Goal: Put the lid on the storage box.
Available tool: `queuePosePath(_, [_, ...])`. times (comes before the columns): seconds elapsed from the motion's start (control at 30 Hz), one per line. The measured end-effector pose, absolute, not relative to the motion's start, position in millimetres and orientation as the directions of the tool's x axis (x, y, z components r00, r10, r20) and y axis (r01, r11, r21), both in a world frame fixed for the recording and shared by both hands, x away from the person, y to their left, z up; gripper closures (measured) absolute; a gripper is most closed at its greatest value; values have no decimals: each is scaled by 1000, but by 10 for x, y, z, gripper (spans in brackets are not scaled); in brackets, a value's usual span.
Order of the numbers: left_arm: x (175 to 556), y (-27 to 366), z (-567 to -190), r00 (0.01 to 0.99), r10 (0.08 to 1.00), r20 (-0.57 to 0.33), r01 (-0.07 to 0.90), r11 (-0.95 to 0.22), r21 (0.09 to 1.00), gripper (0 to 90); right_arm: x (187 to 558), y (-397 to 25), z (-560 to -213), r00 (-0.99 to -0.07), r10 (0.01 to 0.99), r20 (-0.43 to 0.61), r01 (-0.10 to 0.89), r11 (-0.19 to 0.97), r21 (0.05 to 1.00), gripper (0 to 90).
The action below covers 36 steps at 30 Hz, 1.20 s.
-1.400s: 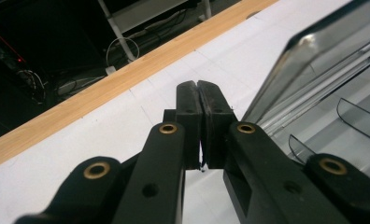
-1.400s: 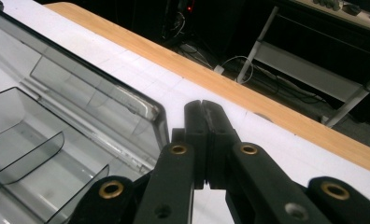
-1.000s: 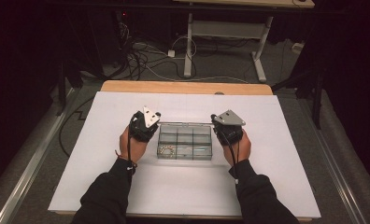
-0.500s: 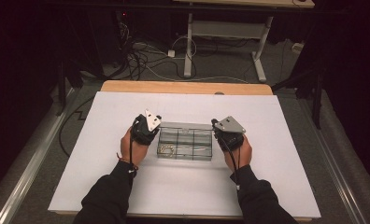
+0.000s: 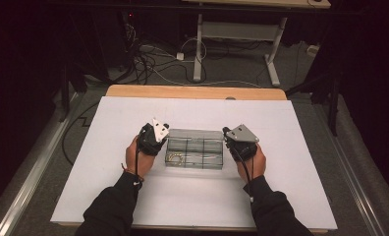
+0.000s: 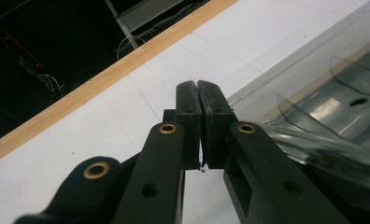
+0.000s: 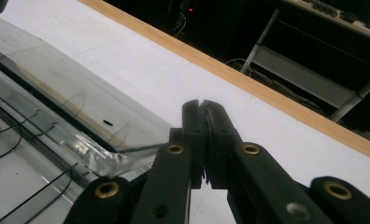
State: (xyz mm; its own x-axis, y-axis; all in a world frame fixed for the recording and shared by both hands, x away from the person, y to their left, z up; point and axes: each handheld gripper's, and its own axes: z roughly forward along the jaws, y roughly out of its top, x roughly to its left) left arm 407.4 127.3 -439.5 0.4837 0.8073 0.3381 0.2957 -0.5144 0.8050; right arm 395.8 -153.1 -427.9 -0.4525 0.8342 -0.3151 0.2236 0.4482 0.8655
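We hold one clear compartment box (image 5: 195, 154) between our two grippers, near the middle of the white table (image 5: 109, 196). The left gripper (image 5: 159, 142) sits at the box's left end and the right gripper (image 5: 232, 142) at its right end, each just beside the clear wall. In the left gripper view the two black jaws are pressed together at the tips, with the box's clear rim (image 6: 314, 70) passing just to their right; whether a thin edge of plastic is pinched between them, we cannot tell. In the right gripper view the jaws are likewise closed tip to tip, and the box's clear lid (image 7: 71, 112) lies to their left, its corner reaching the jaw base.

Around the box the white surface is bare on every side: a wide strip toward the wooden far edge (image 5: 197, 92), and open room to both sides and toward us (only our forearms cross it).

We count one box, two grippers, and one small gold-coloured item (image 5: 174, 157) in the near-left compartment. The dividers show several compartments, but their exact number is hard to read.
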Motion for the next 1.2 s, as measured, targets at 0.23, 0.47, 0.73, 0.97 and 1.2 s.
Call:
queuePosePath(0.23, [4012, 1292, -4408, 487, 804, 341, 287, -517, 807, 847, 3919, -1532, -4329, -445, 840, -311, 214, 437, 874, 899])
queuePosePath(0.47, [3967, 1317, -4432, 496, 798, 341, 281, -520, 807, 847, 3894, -1549, -4362, -455, 834, -312, 220, 445, 868, 898])
queuePosePath(0.73, [3897, 1384, -4502, 522, 783, 337, 292, -535, 793, 808, 3841, -1551, -4375, -482, 815, -321, 211, 464, 860, 878])
queuePosePath(0.97, [3817, 1501, -4562, 544, 788, 288, 301, -504, 810, 808, 3723, -1568, -4358, -552, 787, -277, 209, 452, 867, 863])
queuePosePath(1.2, [3707, 1524, -4555, 578, 762, 291, 268, -515, 814, 807, 3625, -1650, -4332, -586, 771, -250, 196, 434, 879, 820])
